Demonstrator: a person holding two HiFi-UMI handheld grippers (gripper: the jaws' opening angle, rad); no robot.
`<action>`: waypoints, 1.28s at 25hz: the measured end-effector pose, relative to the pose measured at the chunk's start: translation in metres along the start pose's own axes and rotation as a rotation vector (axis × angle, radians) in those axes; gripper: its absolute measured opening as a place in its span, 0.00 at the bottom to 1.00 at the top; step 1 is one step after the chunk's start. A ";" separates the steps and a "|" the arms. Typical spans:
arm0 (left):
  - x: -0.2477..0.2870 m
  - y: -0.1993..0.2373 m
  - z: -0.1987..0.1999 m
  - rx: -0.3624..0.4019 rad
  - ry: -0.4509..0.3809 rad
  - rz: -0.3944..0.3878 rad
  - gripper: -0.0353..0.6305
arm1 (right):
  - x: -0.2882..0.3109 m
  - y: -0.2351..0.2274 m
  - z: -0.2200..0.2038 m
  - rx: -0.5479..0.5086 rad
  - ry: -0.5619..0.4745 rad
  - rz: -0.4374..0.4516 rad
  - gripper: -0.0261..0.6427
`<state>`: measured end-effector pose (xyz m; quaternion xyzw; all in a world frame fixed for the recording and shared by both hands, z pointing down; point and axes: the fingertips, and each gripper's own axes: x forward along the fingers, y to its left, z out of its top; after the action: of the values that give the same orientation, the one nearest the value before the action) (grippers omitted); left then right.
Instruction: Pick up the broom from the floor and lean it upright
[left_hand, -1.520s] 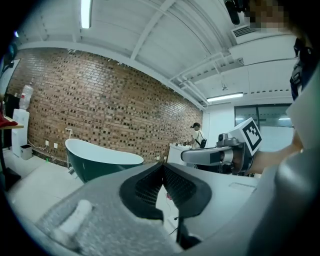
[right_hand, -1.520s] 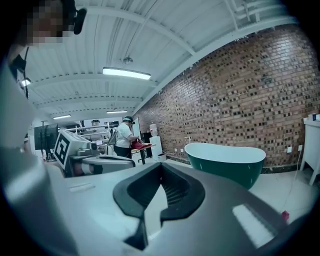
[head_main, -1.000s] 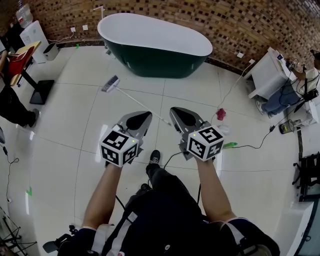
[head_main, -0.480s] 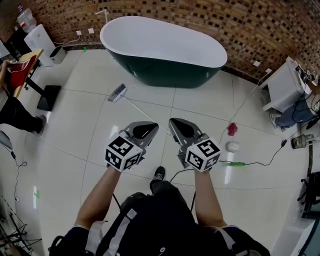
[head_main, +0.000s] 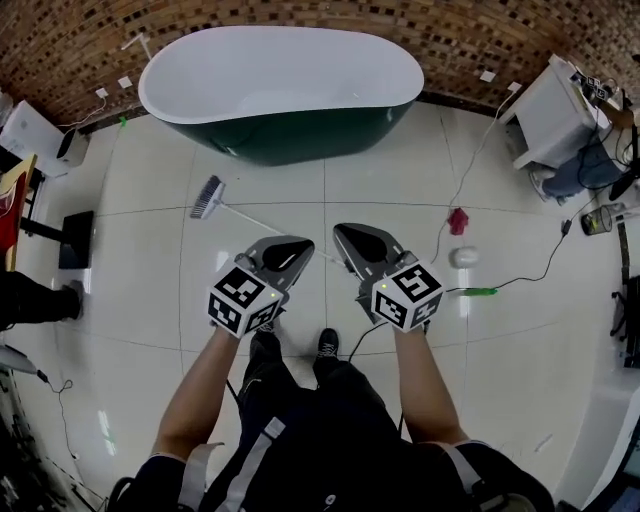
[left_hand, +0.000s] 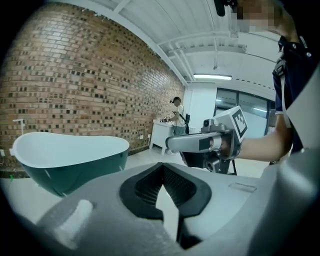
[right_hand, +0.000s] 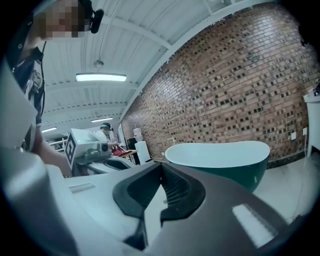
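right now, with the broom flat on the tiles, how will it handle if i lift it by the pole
The broom likely feels light, since its pole is thin. Lifted far from the small brush head, that end probably dips. On glossy tiles it may skid when nudged.

The head view looks steeply down from above the person, facing the bathtub (head_main: 280, 90) and brick wall (head_main: 300, 18) across the floor (head_main: 130, 280). Cameras on the left gripper (head_main: 300, 246) and right gripper (head_main: 345, 234) look roughly level along their jaws, apparently well back from the bathtub. All three views share bathtub and wall.
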<state>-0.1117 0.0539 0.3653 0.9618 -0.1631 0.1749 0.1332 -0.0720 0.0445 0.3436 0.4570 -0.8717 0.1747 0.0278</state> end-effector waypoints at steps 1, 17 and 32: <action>0.009 0.008 -0.004 0.005 0.018 -0.027 0.05 | 0.004 -0.008 -0.003 -0.003 0.010 -0.026 0.04; 0.143 0.086 -0.153 0.188 0.347 -0.428 0.06 | 0.001 -0.121 -0.112 0.194 0.070 -0.595 0.04; 0.319 0.098 -0.439 0.361 0.617 -0.615 0.06 | -0.020 -0.230 -0.335 0.348 0.028 -0.821 0.04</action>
<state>0.0067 0.0167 0.9030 0.8765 0.2096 0.4304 0.0515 0.0882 0.0512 0.7179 0.7606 -0.5752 0.2995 0.0291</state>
